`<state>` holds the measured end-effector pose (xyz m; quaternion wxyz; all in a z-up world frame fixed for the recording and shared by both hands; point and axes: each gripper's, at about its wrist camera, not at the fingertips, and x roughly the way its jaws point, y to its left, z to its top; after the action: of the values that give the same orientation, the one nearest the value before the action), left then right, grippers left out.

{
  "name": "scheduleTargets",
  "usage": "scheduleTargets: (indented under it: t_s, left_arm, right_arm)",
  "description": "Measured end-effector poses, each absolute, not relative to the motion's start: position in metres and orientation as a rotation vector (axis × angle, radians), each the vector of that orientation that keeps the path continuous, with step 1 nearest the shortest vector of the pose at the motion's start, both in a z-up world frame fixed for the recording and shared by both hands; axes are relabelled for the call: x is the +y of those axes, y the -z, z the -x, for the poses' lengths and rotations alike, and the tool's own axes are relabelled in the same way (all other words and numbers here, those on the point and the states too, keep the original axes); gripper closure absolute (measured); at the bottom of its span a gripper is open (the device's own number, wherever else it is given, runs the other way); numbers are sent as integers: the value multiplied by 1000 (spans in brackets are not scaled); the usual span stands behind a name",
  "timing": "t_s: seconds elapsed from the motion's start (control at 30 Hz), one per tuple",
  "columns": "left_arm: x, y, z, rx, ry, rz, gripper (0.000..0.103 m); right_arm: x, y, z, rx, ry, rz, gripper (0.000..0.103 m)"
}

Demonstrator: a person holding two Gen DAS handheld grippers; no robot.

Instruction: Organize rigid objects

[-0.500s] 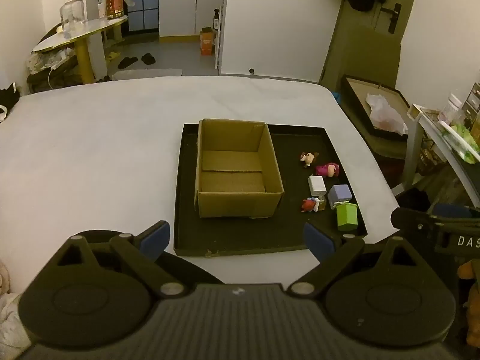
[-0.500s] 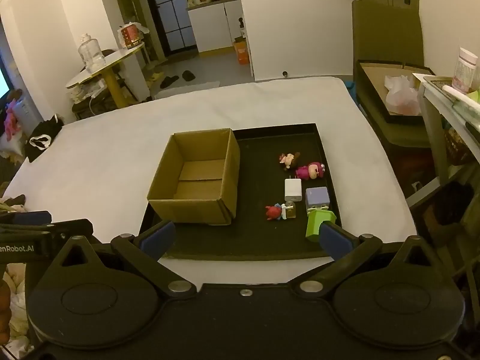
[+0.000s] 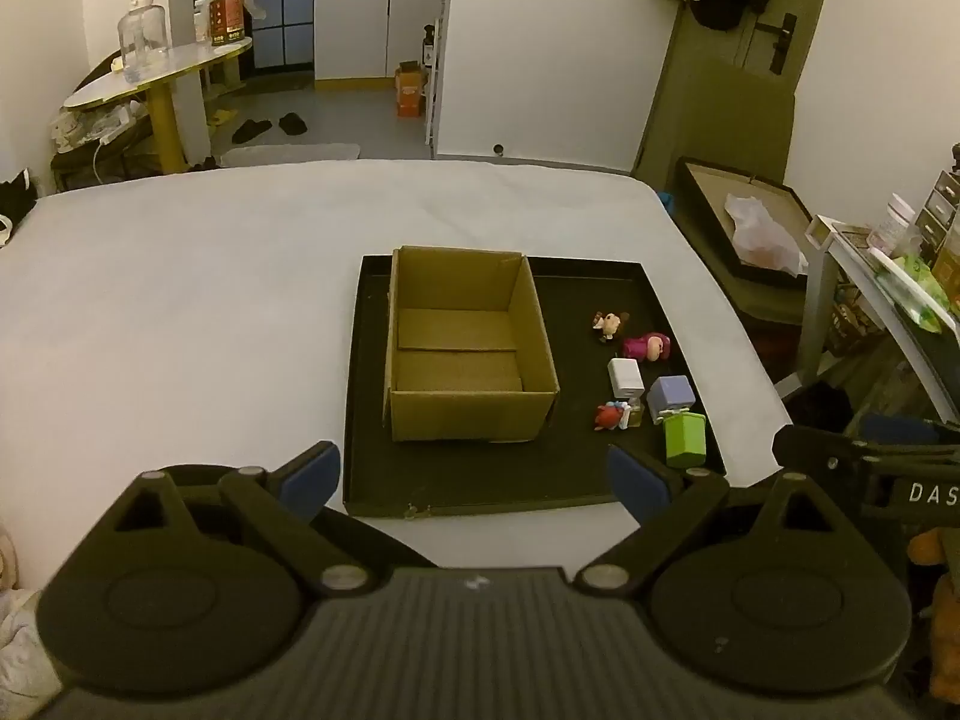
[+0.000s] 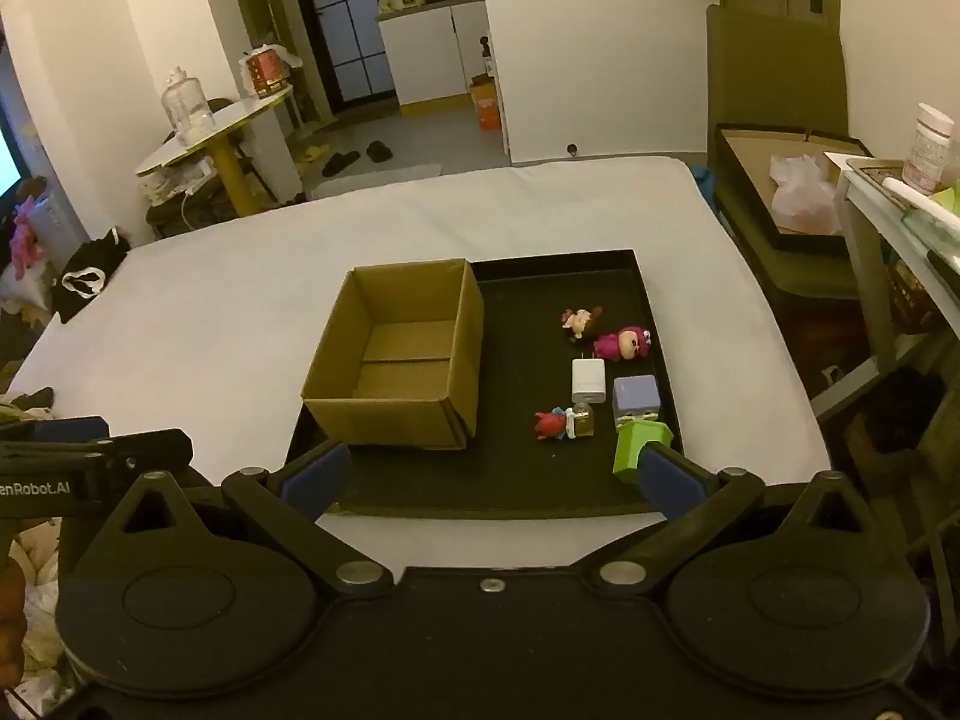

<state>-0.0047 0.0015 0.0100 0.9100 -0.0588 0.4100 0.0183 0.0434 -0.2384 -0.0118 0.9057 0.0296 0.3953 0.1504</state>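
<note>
An open, empty cardboard box [image 3: 468,348] [image 4: 396,360] stands on the left part of a black tray [image 3: 468,480] [image 4: 510,480] on a white table. To its right lie small toys: a green block [image 3: 685,438] [image 4: 636,447], a purple cube [image 3: 671,393] [image 4: 636,393], a white charger [image 3: 625,376] [image 4: 588,381], a red figure [image 3: 609,416] [image 4: 549,423], a pink figure [image 3: 647,346] [image 4: 621,344] and a small doll [image 3: 609,324] [image 4: 579,319]. My left gripper [image 3: 474,480] is open and empty before the tray's near edge. My right gripper [image 4: 489,474] is open and empty, its right fingertip in front of the green block.
A dark flat box with a plastic bag [image 3: 759,228] sits right of the table. A shelf with bottles [image 4: 927,150] stands at the far right. A small round table with a jug [image 3: 144,36] stands back left. The white tabletop [image 3: 180,312] spreads left of the tray.
</note>
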Motion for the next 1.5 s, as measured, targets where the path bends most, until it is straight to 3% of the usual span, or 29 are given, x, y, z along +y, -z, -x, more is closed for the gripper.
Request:
scheduleTargets:
  t_s: [1.5]
  left_arm:
    - [1, -11, 9, 832, -39, 127, 8]
  right_arm:
    - [-243, 14, -44, 823, -269, -66, 0]
